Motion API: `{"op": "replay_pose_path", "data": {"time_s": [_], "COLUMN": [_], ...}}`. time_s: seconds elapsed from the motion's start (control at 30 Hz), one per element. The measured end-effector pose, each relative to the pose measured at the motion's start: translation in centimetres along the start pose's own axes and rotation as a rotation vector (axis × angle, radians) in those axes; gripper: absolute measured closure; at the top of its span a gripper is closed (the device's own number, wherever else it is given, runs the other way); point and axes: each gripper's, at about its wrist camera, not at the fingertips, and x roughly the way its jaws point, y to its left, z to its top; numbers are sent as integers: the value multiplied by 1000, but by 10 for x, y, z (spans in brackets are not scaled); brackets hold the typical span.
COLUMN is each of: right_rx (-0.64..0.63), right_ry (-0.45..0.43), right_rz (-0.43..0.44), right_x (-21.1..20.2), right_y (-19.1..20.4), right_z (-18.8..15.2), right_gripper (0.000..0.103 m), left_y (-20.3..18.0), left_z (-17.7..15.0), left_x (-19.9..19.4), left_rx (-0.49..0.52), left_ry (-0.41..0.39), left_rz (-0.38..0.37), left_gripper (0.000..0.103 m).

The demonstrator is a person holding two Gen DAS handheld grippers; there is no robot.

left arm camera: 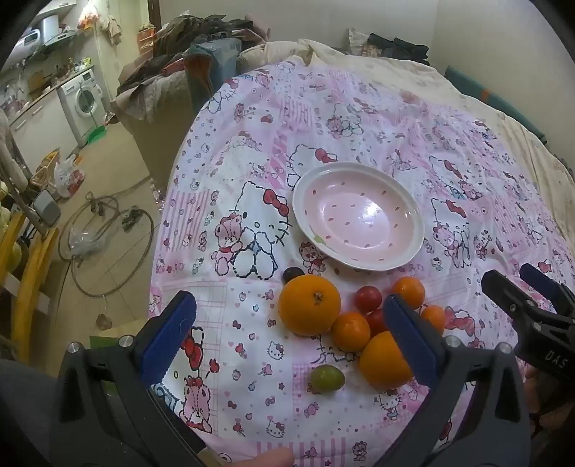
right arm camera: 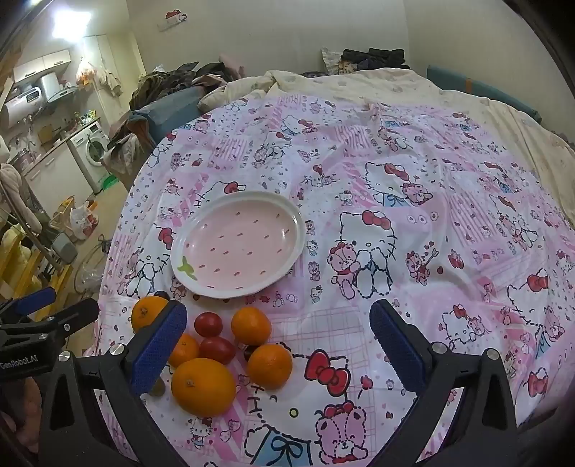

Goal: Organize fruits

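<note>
A pink Hello Kitty bedsheet (right arm camera: pixel 395 201) covers the bed; both the left claw (left arm camera: pixel 291 334) and right claw (right arm camera: pixel 278 345) gape wide, holding nothing. Round orange and red fruits (right arm camera: pixel 230 348) cluster at six o'clock of the shallow pink ceramic plate (right arm camera: pixel 201 283); a white washing machine (left arm camera: pixel 81 100) stands at ten o'clock.

Indoor light, soft and even, shadows faint. Blown-out ceiling lamp (right arm camera: pixel 70 21) top left in right view; glare spot on plate (left arm camera: pixel 373 212). Heavy fisheye bending, black vignette in corners. Centre sharp, edges soft, slight purple fringing
</note>
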Motion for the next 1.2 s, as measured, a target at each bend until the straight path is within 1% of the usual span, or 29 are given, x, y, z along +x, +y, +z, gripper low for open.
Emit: {"op": "replay_pose_path", "data": {"time_s": [0.1,0.13,0.43,0.47,0.53,0.57,0.6,0.63,1.2], "right_rx": [-2,5,8,5,4,3,3,4,2], "right_ry": [-5,6,14,9,10,9,9,9,10], "right_rz": [-1,4,7,-4,-4,-5,-4,-4,-5], "right_x": [-1,1,1,0,0,0,0,0,0], "right_y": [2,-1,-8,-2,-2,-2,-2,-2,-1], "right_z": [-1,-1,1,0,0,0,0,0,1], "right_gripper": [0,0,0,0,0,0,0,0,0], "left_y": [0,0,-5,-6,-7,-2,-4,1,10], "left_z": [0,0,4,4,4,7,5,0,2], "left_x": [0,0,-2,-3,-4,-2,-3,0,3], "left_rx": [4,4,1,0,0,-4,0,2,-2], "left_ry": [0,0,-5,-5,-6,-1,-1,-1,2], "left_rz": [1,2,3,4,5,2,3,1,-1], "left_gripper": [0,0,0,0,0,0,0,0,0]}}
